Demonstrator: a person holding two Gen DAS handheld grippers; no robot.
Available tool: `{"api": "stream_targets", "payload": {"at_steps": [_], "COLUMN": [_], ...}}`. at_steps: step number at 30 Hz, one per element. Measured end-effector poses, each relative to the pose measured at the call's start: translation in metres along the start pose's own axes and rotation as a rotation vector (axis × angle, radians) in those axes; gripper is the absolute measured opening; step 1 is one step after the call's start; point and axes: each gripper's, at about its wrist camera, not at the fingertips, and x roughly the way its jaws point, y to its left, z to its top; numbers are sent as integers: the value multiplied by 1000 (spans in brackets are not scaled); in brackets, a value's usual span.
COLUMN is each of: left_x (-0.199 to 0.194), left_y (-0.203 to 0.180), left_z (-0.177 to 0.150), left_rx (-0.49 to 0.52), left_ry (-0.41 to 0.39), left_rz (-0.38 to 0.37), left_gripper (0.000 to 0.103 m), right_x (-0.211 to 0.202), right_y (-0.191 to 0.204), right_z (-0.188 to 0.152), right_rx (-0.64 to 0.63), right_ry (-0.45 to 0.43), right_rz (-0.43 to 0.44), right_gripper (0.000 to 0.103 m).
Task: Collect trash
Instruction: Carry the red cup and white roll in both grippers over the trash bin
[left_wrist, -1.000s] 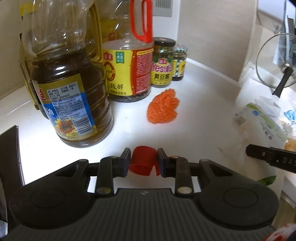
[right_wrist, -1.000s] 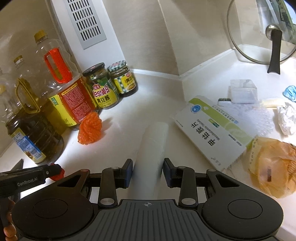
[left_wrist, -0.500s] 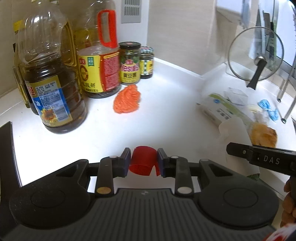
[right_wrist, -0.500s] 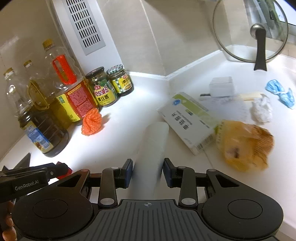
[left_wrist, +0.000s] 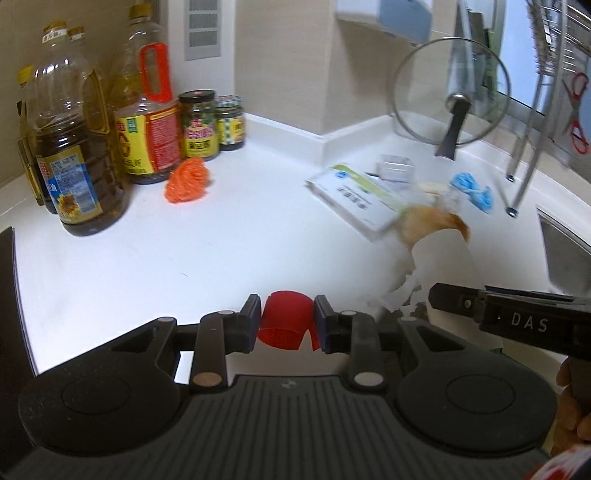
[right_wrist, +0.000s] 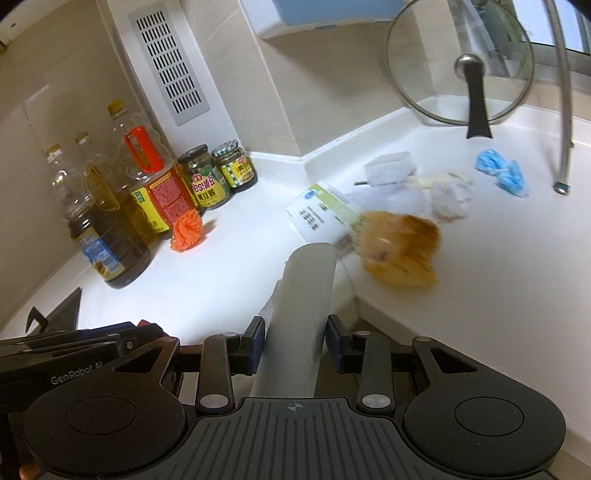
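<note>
Red cap in L tool, R tool gripping roll.

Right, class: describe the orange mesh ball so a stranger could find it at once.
Start at the row of oil bottles against the wall. On the white counter before the red-handled bottle lies the orange mesh ball, the only knotted netting there.

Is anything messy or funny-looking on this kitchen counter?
Yes. Trash lies scattered by the glass pot lid: a crumpled white tissue, a blue wad, a flat box lying askew, and a yellowish bag. An orange mesh ball sits loose beside the oil bottles.
</note>
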Motion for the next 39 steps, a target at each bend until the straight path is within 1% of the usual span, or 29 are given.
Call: {"api": "stream_targets", "payload": {"at_steps": [5,11,19,23,29,33,36,39], "left_x": [-21,-37,-51,-48,-29,-8,9,24], "left_y": [-38,-77,-113,-122,-123,-116,-109,-101], "left_z": [-19,-45,-80,-93,-113,-129,-142,-154], "left_rx": [5,-9,-22,-20,-21,-29,-35,-46], "left_ry": [-6,8,39,67,116,163,200,226], "left_rz": [-14,-4,23,32,32,38,47,42], "left_gripper": [28,28,28,28,28,28,28,28], "right_x": [-33,-65,-90,-90,-77,-60,-41,-23], "right_y": [-17,-38,-60,-67,-76,-84,-86,-87], "right_z": [-15,-35,-62,-71,-91,-107,-119,-129], "right_rx": [-12,-39,-65,-60,-53,-42,-48,-61], "right_ry": [10,37,78,103,156,212,263,294], "right_rz": [4,20,41,47,51,43,43,46], "right_gripper": [36,36,36,36,36,36,36,36]}}
